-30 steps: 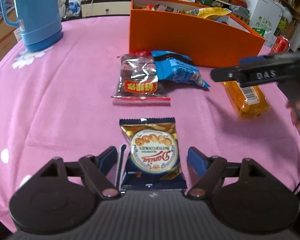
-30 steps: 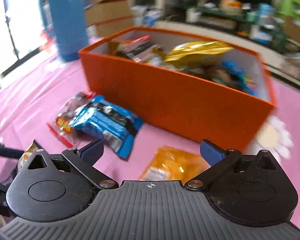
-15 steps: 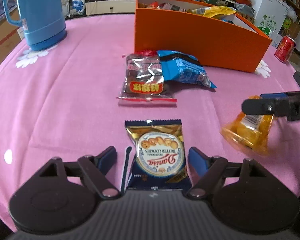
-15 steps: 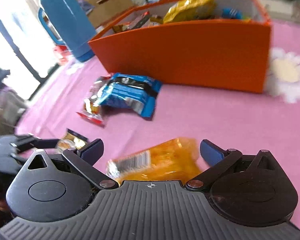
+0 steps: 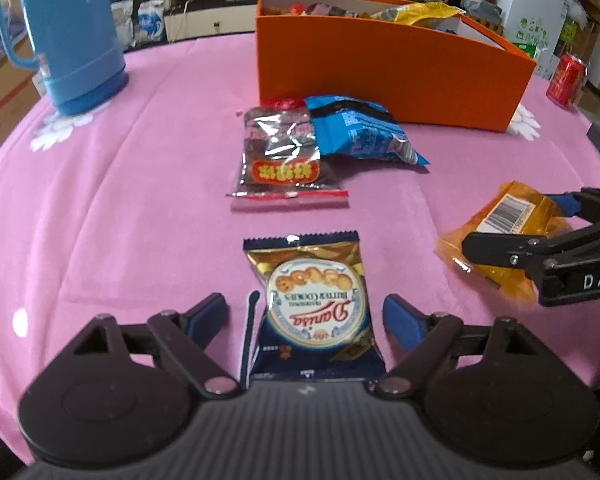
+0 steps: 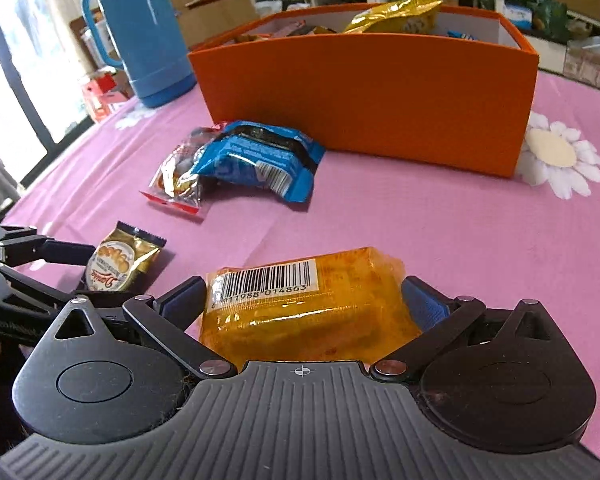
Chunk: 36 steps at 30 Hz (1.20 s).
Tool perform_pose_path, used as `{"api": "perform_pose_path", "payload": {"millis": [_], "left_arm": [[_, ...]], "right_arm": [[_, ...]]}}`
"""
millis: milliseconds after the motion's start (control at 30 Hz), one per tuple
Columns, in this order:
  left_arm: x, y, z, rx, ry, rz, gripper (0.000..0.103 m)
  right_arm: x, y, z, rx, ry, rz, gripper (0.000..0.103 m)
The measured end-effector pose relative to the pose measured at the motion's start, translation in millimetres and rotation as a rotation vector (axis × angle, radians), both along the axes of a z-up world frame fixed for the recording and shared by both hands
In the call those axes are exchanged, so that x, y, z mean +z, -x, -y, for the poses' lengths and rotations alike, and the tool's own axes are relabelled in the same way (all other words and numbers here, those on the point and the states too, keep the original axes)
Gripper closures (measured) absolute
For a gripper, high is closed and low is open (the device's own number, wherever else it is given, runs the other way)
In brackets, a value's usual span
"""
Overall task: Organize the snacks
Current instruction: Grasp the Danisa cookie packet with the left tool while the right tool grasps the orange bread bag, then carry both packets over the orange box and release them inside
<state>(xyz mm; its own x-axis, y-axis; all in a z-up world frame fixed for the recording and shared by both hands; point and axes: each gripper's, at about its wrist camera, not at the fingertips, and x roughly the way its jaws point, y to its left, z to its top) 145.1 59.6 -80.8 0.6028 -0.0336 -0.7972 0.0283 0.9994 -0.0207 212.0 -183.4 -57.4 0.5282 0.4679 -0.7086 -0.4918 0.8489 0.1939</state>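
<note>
Left gripper [image 5: 305, 316] – pitched forward and down, blue pads spread, jaws opening; a cookie packet [image 5: 315, 308] lies between them, touched by neither pad. Right gripper [image 6: 303, 300] – likewise tilted downward, its blue pads set against the two ends of an orange packet [image 6: 304, 304], which is held between them. Seen from the left wrist, the right gripper enters from the right edge, its fingers pointing leftward.

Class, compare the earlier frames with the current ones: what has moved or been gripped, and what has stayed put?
The right gripper has closed in around the orange pack, which swung round toward the table's near edge. The left gripper is opening around the cookie pack, pads clear. The blue pack, red pack and orange box stayed put.
</note>
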Motion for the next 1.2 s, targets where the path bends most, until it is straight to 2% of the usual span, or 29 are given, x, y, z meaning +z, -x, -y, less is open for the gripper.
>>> {"api": "perform_pose_path", "payload": {"millis": [600,667,733,867,933,1033,1200], "left_arm": [[-1,-1,2,0.021,-0.006,0.008,0.018],[0,-1,1,0.024,0.0,0.012,0.024],[4,0,1,0.003,0.023,0.021,0.057],[9,4,-5,0.006,0.097,-0.001,0.056],[13,10,-7,0.013,0.125,0.001,0.056],[21,18,-9,0.014,0.117,0.025,0.056],[29,18,-17,0.035,0.13,0.033,0.056]], "right_arm": [[-7,11,-8,0.006,0.042,0.087,0.015],[-7,11,-8,-0.004,0.042,0.085,0.015],[-6,13,-8,-0.018,0.055,0.087,0.027],[-1,22,0,-0.072,0.004,0.062,0.038],[2,29,5,-0.106,-0.019,0.042,0.038],[4,38,17,-0.166,-0.091,-0.012,0.038],[7,48,28,-0.229,-0.087,-0.008,0.038]]}}
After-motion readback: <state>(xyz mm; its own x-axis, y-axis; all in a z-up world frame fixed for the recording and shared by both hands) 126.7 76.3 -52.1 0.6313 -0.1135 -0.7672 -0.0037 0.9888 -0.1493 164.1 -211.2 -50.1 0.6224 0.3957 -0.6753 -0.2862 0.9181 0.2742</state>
